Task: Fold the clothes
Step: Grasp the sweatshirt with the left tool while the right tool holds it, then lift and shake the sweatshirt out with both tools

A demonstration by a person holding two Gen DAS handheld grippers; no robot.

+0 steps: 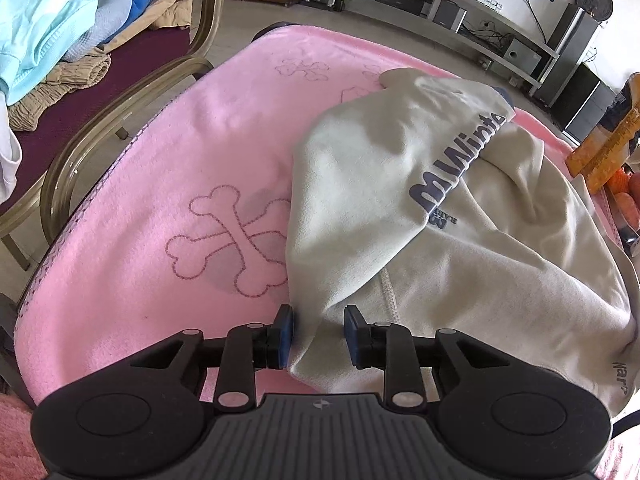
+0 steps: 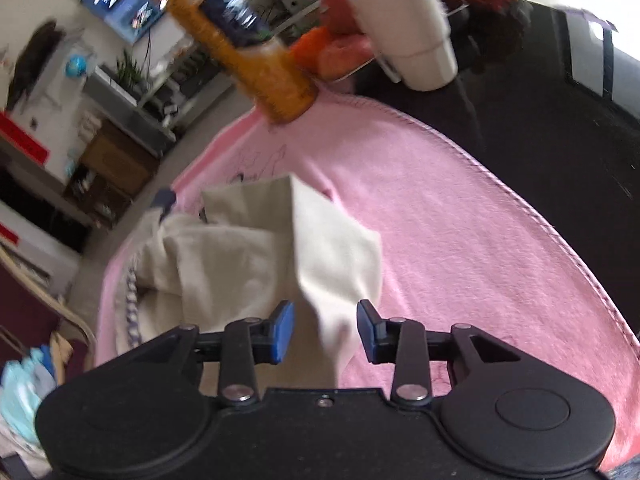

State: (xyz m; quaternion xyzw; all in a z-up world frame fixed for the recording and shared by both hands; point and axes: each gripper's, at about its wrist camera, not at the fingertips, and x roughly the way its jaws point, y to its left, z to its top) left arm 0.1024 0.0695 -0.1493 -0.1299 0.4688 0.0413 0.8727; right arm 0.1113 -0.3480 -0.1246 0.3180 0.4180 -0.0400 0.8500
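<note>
Your cream sweatshirt [image 1: 440, 240] lies rumpled on the pink blanket [image 1: 180, 160], one edge running between the parted pads of your left gripper [image 1: 319, 336]; nothing is clamped. Your right gripper [image 2: 325, 332] is likewise spread, a fold of the same garment between its fingers. Only the left view shows the piled clothes [image 1: 52, 32] on the chair [image 1: 132, 92]; only the right shows the white cup [image 2: 404, 28] beside the orange bottle [image 2: 248, 48].
</note>
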